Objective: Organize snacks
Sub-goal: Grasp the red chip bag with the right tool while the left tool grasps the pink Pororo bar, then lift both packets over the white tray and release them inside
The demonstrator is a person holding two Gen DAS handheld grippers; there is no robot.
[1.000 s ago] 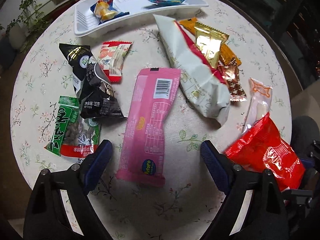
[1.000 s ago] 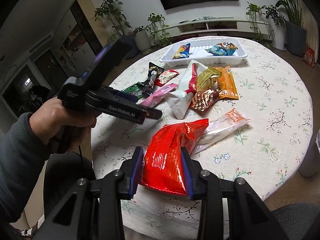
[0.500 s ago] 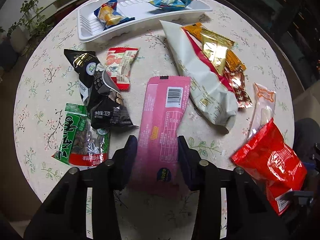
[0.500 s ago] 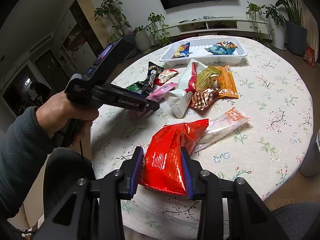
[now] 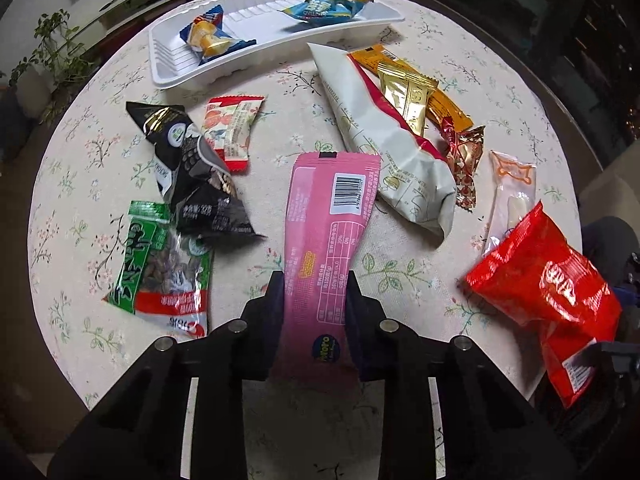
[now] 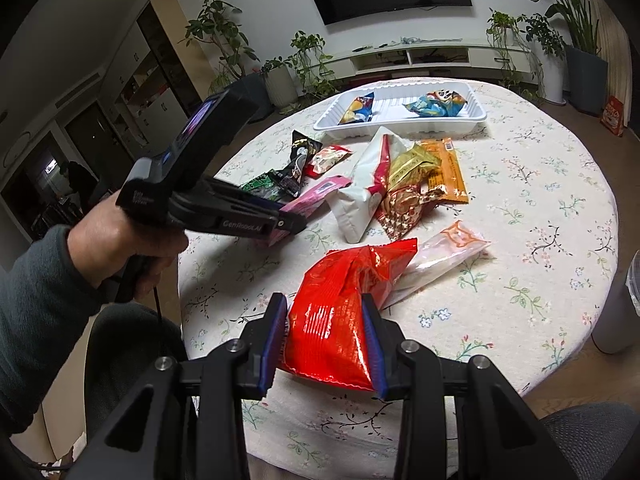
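We hold 2 grippers over a round table (image 5: 460, 92) covered with a flowered cloth. Our left gripper (image 5: 314, 300) points steeply down at a long pink snack packet (image 5: 332, 220) that lies flat near the middle of the table, barcode side up; its jaws are closing, and the near part of the packet sits between them with both pads already against its edges. From the right wrist view we see our left hand (image 6: 124, 248) in a grey sleeve wrapped around that gripper's handle. Our right gripper (image 6: 325, 320) is clamped on a red foil bag (image 6: 340, 300) at the near edge of the table, 1 pad pressed on each side of the crinkled pack. A clear packet with an orange print (image 6: 444, 256) lies partly under the red bag's far end. Beyond the pink packet sits a white and red bag (image 5: 384, 140), with a gold packet (image 5: 408, 92), an orange packet (image 5: 436, 92) and a shiny red-brown packet (image 5: 464, 160) lying over or against its side. To the other side lie a black packet (image 5: 196, 172), a small red and white packet (image 5: 232, 128) touching it, and a green packet of seeds (image 5: 160, 272) nearest us. At the far edge stands a white tray (image 5: 168, 68) holding 2 snacks, well apart: a blue and yellow wrapped one (image 5: 208, 36) and a light blue one (image 5: 324, 8).
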